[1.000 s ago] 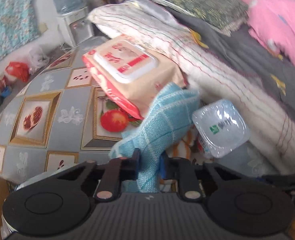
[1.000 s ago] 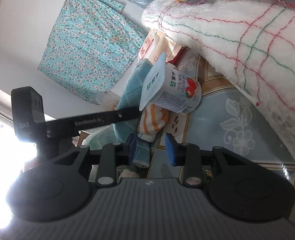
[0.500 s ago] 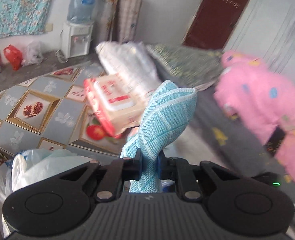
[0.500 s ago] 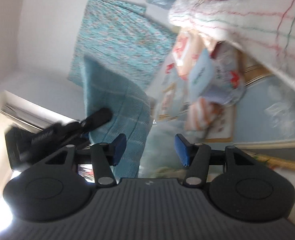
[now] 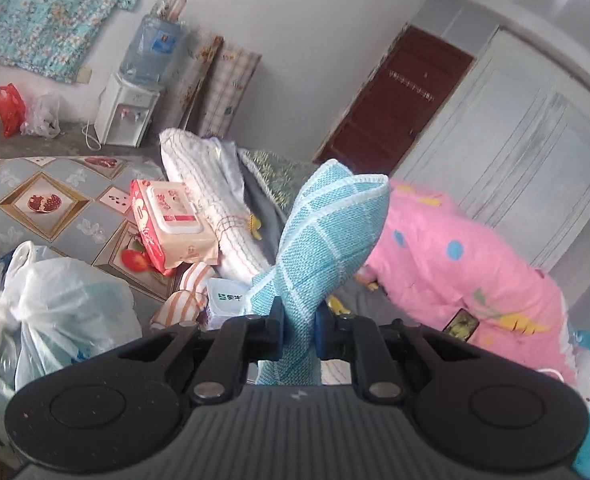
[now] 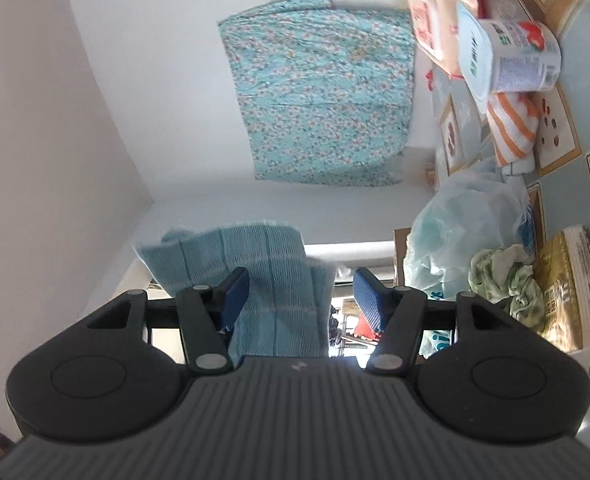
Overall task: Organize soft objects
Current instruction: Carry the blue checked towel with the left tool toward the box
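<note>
We have the blue cloth (image 5: 327,236) pinched tight in our left claw (image 5: 298,330); it stands up folded from between the fingers. Our right claw (image 6: 301,294) is opening, and the same cloth (image 6: 271,276) hangs in the gap just beside its left finger, no pad pressing it.

Beyond and left of the left claw the patterned tablecloth (image 5: 43,200) carries a pack of wipes (image 5: 171,220), a striped cloth (image 5: 187,292), a yogurt cup (image 5: 225,300) and a white plastic bag (image 5: 55,304). To the right lies a pink blanket (image 5: 455,264); farther off stand a water dispenser (image 5: 131,108) and a brown door (image 5: 399,96).

A second ago the left claw was low over the table with the cloth; now it is raised, and the right claw has let go.
</note>
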`<action>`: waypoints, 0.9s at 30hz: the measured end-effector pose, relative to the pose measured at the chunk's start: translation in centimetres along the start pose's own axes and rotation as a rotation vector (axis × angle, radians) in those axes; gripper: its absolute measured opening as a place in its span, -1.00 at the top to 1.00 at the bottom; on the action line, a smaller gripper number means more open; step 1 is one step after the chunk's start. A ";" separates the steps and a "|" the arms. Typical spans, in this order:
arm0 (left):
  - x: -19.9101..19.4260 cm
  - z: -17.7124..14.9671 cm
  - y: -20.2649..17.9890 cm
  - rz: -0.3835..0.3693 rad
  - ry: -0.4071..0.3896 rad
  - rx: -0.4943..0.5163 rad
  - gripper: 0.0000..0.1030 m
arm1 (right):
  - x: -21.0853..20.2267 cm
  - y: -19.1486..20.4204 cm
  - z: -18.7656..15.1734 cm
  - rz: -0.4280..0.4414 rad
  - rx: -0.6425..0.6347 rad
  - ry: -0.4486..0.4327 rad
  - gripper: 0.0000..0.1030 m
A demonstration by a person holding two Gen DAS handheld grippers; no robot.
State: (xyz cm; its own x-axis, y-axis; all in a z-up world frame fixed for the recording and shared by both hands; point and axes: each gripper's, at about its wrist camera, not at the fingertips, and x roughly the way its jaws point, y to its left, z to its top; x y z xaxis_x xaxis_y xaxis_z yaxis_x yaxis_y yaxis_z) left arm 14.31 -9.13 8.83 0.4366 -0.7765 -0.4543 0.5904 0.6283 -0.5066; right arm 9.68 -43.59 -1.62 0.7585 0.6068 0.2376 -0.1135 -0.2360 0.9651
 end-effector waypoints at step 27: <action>-4.7 -8.5 3.5 -0.075 -0.111 -0.185 0.71 | 0.2 1.9 -6.1 -0.106 -0.103 0.153 -0.14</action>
State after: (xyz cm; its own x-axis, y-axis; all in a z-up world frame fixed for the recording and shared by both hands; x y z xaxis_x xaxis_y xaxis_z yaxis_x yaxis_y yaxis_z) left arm 8.53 -2.86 2.99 0.4738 -0.8156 -0.3322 0.4938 0.5584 -0.6666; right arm 5.70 -39.26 0.98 0.6643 0.7342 0.1401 -0.1088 -0.0904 0.9899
